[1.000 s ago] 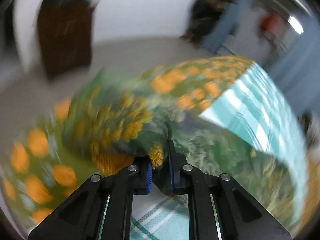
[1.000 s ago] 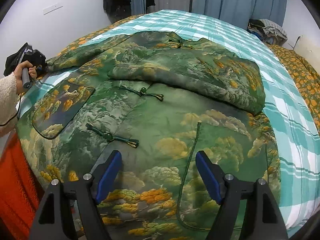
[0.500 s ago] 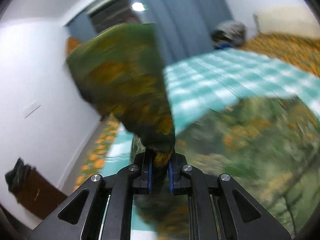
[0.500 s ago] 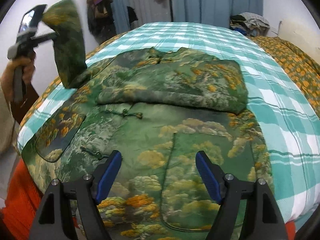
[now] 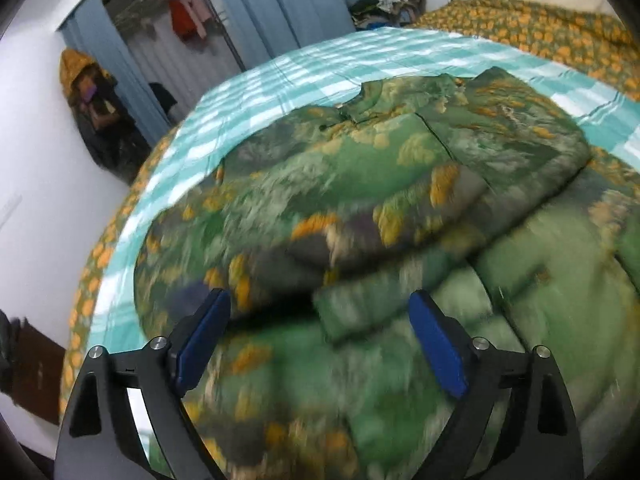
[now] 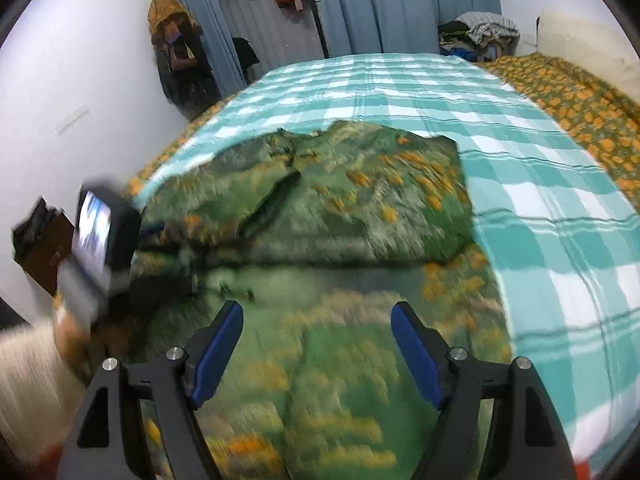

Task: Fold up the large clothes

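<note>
Sleeve (image 5: 400, 184) now dropped across jacket (image 6: 320, 360); left gripper (image 5: 320, 332) jaws opening, empty; right gripper (image 6: 316, 348) spread, empty; checked blanket (image 6: 540, 200) beside.

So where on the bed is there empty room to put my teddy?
The checked sheet is bare beyond the green coat, up to the curtains, and along its right side beside the orange-flowered blanket. The near part is crowded by the coat.
</note>
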The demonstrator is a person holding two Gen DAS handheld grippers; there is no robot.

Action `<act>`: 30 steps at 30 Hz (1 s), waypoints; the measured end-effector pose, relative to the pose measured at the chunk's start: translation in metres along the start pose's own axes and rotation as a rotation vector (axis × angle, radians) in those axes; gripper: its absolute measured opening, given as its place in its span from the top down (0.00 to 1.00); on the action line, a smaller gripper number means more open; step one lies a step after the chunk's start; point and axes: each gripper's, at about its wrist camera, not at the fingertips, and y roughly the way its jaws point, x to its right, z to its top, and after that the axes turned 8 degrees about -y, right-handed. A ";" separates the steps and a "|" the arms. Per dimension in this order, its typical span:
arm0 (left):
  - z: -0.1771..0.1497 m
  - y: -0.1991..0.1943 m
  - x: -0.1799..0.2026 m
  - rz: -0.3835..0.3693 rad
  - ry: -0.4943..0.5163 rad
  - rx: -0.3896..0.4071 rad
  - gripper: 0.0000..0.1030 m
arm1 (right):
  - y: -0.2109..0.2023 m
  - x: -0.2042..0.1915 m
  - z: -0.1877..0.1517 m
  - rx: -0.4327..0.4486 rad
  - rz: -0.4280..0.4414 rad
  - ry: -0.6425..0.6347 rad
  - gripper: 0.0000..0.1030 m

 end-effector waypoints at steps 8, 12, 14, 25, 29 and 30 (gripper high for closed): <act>-0.037 -0.027 -0.070 0.019 -0.203 -0.056 0.11 | 0.121 -0.012 0.068 -0.095 0.289 0.147 0.24; -0.052 -0.038 -0.097 0.047 -0.258 -0.071 0.11 | 0.179 -0.019 0.065 -0.253 0.290 0.221 0.78; -0.060 -0.045 -0.108 0.056 -0.271 -0.072 0.11 | 0.173 -0.023 0.078 -0.218 0.235 0.160 0.83; -0.032 -0.015 -0.130 -0.062 -0.406 -0.178 0.11 | 0.175 -0.022 0.081 -0.214 -0.035 -0.134 0.45; 0.010 -0.007 -0.150 -0.100 -0.460 -0.148 0.11 | 0.134 -0.032 0.085 -0.087 -0.106 -0.219 0.45; 0.019 -0.001 -0.152 -0.109 -0.463 -0.143 0.10 | 0.125 -0.036 0.090 -0.043 -0.090 -0.249 0.45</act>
